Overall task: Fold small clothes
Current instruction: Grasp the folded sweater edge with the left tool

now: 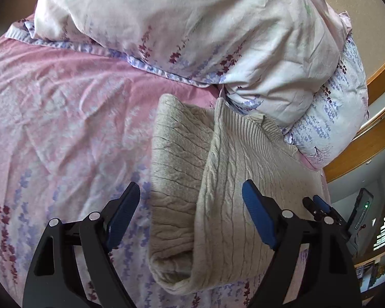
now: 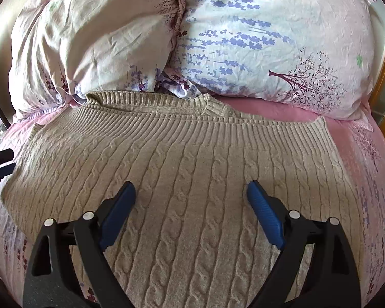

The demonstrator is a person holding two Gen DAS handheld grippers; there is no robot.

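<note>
**Sweater lying folded on bed**

A sweater (image 2: 182, 169) is lying on the bedsheet (image 1: 64, 102), its far edge touching two pillows (image 2: 256, 38) sitting behind it. The left gripper (image 1: 191, 195) is hovering over its left fold.

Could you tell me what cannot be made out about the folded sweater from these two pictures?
- Sweater near hem: right wrist view, cut off by the bottom edge and the right hand-held gripper.
- Its sleeves: both views, hidden inside the fold.
- Its far edge: left wrist view, tucked under the duvet.
</note>
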